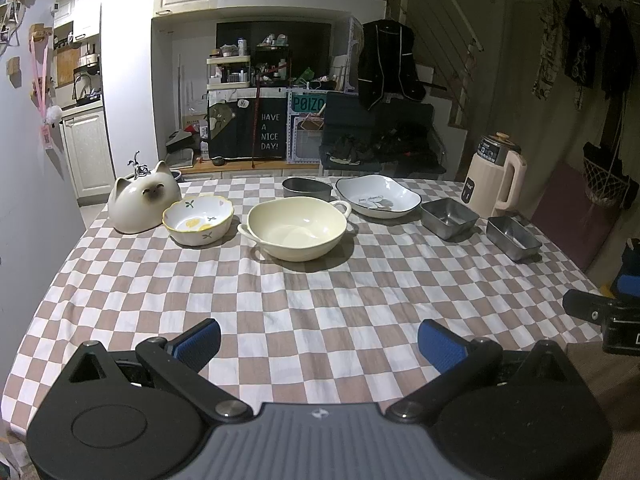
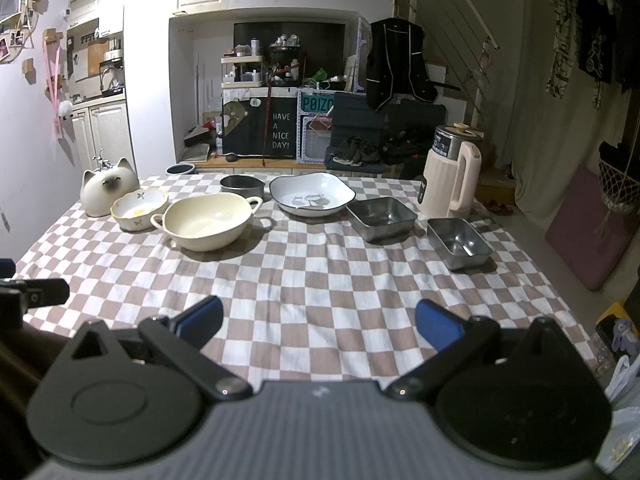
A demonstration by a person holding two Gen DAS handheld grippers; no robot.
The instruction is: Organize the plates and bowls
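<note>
Left wrist view: left gripper spread wide, holding nothing, above checked tablecloth. Far side holds glossy cream two-handled bowl, scalloped lemon-print bowl, dark round tin partly hidden, white dark-rimmed plate, two steel trays. Right gripper cut off at the edge; its finger state cannot be told.

Right wrist view: right gripper likewise spread, empty. Both trays' interiors show; ceramic cat sits at far left.

Brown-and-white checked tablecloth under blue finger pads. Ahead, a cream bowl, a white bowl with yellow lemons, a dark-rimmed white plate, two silver trays.
</note>
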